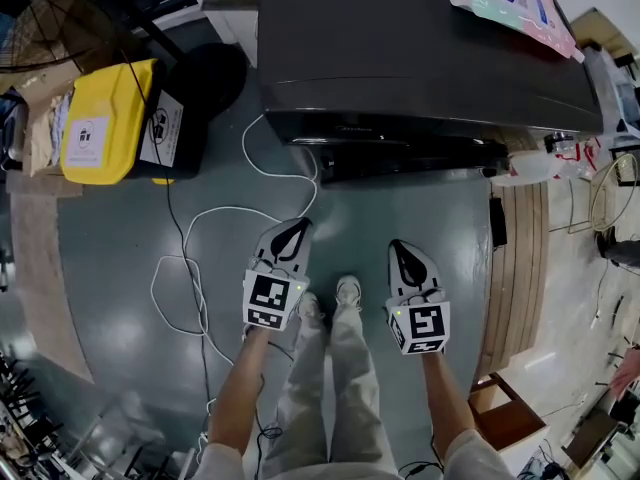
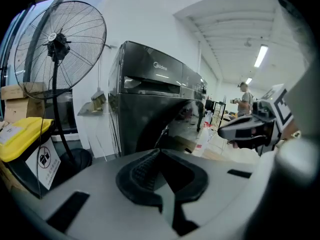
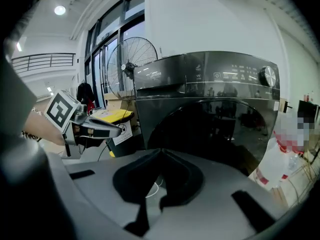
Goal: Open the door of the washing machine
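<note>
Washing machine (image 1: 420, 58): glossy dark boxy cabinet

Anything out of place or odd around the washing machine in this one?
A loose white cable loops across the floor right in front of the washing machine, beside the person's feet: a possible trip hazard. A printed packet lies askew near the machine's top edge. Nothing looks spilled or damaged.

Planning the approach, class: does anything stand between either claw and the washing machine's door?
Nothing visible does. The left claw and right claw face the washing machine door; only a white cable lies flat on the floor between.
</note>
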Tool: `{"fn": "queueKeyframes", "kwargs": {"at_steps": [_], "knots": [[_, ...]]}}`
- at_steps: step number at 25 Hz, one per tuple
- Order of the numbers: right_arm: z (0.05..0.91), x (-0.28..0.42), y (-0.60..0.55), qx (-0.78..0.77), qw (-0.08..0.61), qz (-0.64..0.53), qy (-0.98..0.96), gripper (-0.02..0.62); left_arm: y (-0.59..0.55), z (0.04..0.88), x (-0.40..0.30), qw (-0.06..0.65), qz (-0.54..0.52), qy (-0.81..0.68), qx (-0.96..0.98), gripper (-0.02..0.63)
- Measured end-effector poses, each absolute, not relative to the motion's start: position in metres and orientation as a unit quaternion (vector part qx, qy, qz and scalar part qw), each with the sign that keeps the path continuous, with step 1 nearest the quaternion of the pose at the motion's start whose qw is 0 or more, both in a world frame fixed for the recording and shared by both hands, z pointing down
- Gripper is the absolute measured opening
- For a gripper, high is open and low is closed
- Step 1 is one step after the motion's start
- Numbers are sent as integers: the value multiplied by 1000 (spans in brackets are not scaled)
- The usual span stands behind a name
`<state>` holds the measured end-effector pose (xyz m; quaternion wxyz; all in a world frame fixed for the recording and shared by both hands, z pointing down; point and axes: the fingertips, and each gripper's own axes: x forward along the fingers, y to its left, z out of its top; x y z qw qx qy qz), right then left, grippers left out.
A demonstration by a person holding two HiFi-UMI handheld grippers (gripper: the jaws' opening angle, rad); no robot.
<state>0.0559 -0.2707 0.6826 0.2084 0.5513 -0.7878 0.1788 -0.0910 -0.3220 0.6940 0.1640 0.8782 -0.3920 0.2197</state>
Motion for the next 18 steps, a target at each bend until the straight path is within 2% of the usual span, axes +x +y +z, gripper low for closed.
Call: {"fn": "queueKeyframes", "kwargs": {"at_steps": [6,7,10,14,18], "knots": [[709,60,-264,546,217,188,-787,-2,-331,711,-74,153,208,-363,895,11],[712,60,-263,545,218,189,-787,-2,-332,714,-70,153,208,-356,898,37],[720,58,-263,541,220,193,-788,-2,-334,723,-63,155,210,-333,906,185],[725,59,-264,538,222,195,-789,-2,-338,734,-53,147,217,-314,913,243],[728,60,-267,538,221,198,-789,-2,-348,742,-42,134,225,-303,916,259]]}}
